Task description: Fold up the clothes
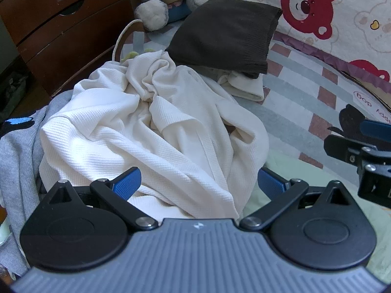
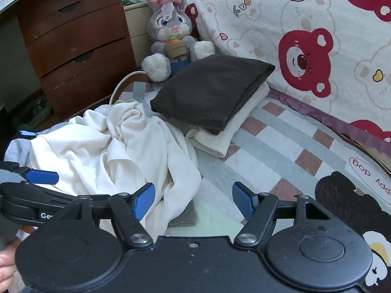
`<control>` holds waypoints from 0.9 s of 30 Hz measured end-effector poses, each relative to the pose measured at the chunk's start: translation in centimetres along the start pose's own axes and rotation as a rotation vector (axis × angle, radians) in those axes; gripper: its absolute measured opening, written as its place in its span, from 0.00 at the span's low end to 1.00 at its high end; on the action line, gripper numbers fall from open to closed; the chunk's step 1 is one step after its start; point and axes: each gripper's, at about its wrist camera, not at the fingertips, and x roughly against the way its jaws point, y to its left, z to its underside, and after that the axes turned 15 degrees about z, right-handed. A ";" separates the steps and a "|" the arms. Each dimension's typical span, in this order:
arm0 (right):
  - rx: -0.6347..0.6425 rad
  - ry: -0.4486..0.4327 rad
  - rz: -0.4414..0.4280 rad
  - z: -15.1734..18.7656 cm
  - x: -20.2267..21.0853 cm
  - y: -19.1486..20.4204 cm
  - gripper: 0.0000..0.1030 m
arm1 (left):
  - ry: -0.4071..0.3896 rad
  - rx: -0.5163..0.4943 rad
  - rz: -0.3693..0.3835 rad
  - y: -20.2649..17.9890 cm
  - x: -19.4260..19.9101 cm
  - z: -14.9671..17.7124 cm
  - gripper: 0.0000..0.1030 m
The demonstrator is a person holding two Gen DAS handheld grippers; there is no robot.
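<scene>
Nearest me, the left gripper (image 1: 198,183) is spread wide, holding nothing, its blue pads (image 1: 127,183) poised over the crumpled white garment (image 1: 151,131) lying at 12 o'clock. My right gripper (image 2: 193,200) is likewise wide and empty, above the checked bedsheet (image 2: 281,151), with the white garment at its 10 o'clock. A grey garment (image 1: 17,156) lies under the white one at 9 o'clock. Farther off, at 1 o'clock, a folded dark brown garment (image 2: 212,90) sits on a folded cream garment (image 2: 220,139). Beyond that sits a plush rabbit (image 2: 171,31).
</scene>
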 end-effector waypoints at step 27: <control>0.002 0.014 0.002 0.5 -0.1 0.3 0.72 | 0.005 0.011 -0.027 0.3 0.1 0.2 1.00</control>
